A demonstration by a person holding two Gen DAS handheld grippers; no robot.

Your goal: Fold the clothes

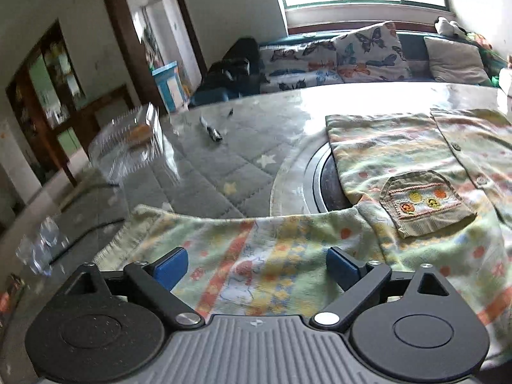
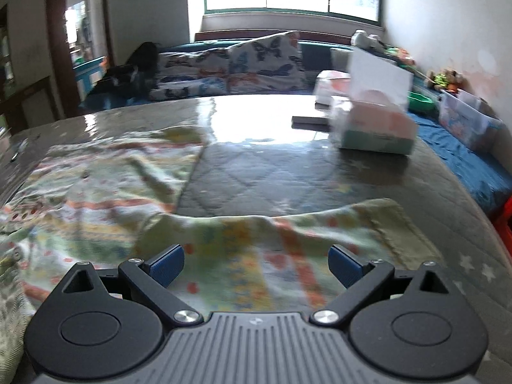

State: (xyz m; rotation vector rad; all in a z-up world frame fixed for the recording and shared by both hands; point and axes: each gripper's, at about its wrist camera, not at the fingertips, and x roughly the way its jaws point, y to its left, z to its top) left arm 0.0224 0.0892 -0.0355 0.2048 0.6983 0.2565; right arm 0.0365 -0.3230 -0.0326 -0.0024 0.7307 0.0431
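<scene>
A pale green patterned cardigan (image 1: pixel 416 160) with orange and yellow motifs lies spread on the table, buttons and a knitted pocket (image 1: pixel 425 201) facing up. One sleeve (image 1: pixel 243 246) stretches toward the left, and my left gripper (image 1: pixel 256 270) hovers over it, open, blue pads wide apart with nothing pinched. In the right wrist view the other sleeve (image 2: pixel 288 233) reaches out to the right with the body (image 2: pixel 105 176) at the left. My right gripper (image 2: pixel 256 267) stands open above that sleeve, not gripping the cloth.
The table (image 1: pixel 224 166) has a quilted star cover under clear plastic and a round inset ring (image 1: pixel 316 176). A clear plastic container (image 1: pixel 128 147) and a small dark tool (image 1: pixel 212 131) lie at the left. Tissue boxes (image 2: pixel 374 121) stand far right. A sofa with butterfly cushions (image 1: pixel 368 54) lies beyond.
</scene>
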